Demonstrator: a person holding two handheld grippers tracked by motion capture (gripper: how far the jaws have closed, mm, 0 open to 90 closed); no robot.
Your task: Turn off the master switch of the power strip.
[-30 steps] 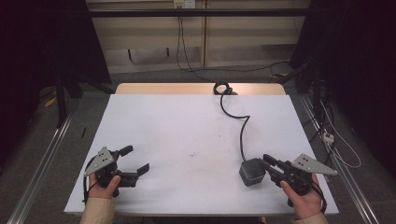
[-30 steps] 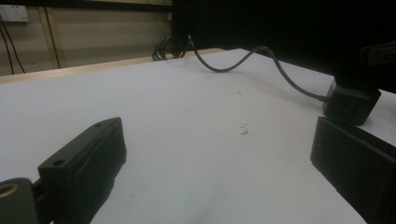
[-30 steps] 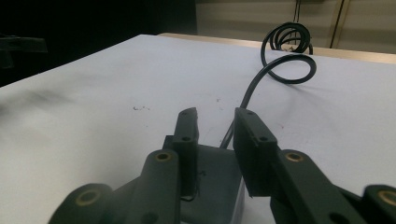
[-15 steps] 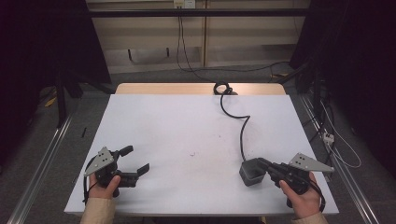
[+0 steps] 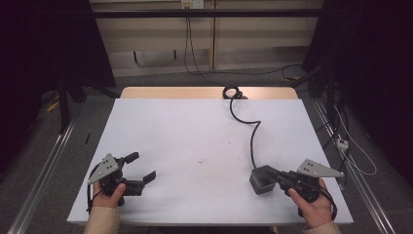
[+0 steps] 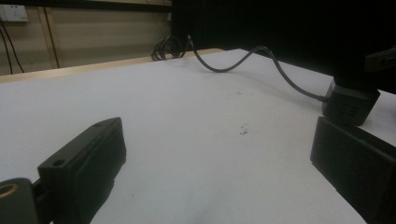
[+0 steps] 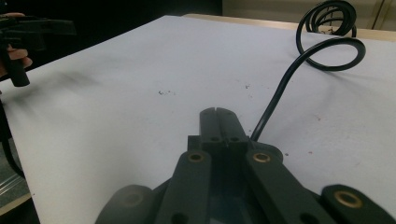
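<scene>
- Pressing forward since a second ago, your right gripper (image 5: 275, 175) now has its jaws clenched together, tips against the dark adapter block (image 5: 261, 180).
- Your left gripper (image 5: 141, 168) stays spread wide, grasping nothing.
- No readable writing.

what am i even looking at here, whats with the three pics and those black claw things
No robot here: a person holds a hand-operated two-jaw gripper in each hand at a white table.

The high view looks down from above the person's side. The other two come from cameras riding on the grippers, looking along their own jaws.

The left gripper has its jaws spread apart with nothing between them. The right gripper sits against a small dark power adapter; in its own view the jaws meet, but I cannot tell whether they pinch the adapter.

A black cable runs from the adapter across the table to a coil at the far edge.
</scene>
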